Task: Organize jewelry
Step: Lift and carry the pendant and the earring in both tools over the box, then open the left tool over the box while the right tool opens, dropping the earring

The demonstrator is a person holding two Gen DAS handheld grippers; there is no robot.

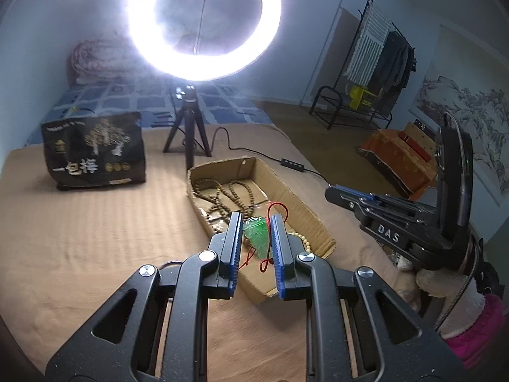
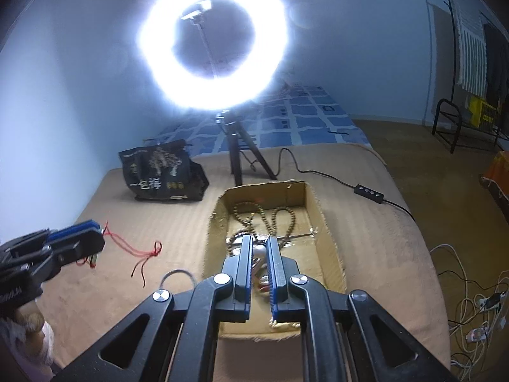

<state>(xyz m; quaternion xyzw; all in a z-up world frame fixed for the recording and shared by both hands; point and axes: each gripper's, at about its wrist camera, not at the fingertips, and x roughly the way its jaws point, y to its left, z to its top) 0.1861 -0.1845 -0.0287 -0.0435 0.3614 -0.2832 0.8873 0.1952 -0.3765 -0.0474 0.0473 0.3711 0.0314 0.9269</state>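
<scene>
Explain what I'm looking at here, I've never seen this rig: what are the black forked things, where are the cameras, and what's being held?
There is no robot. A person holds one hand-held gripper in each hand, and each carries a fisheye camera looking forward along its two blue-padded fingers.

In the left wrist view, the left hand-held gripper is shut on a green jade pendant with a red cord. The right wrist view shows that same gripper from the side, with the cord dangling over the tan blanket.

The right hand-held gripper reaches into the cardboard box and grips something whitish; what it is stays unclear. Brown bead strands lie in the box.

Behind stand a ring light on a tripod and a black printed bag.
</scene>
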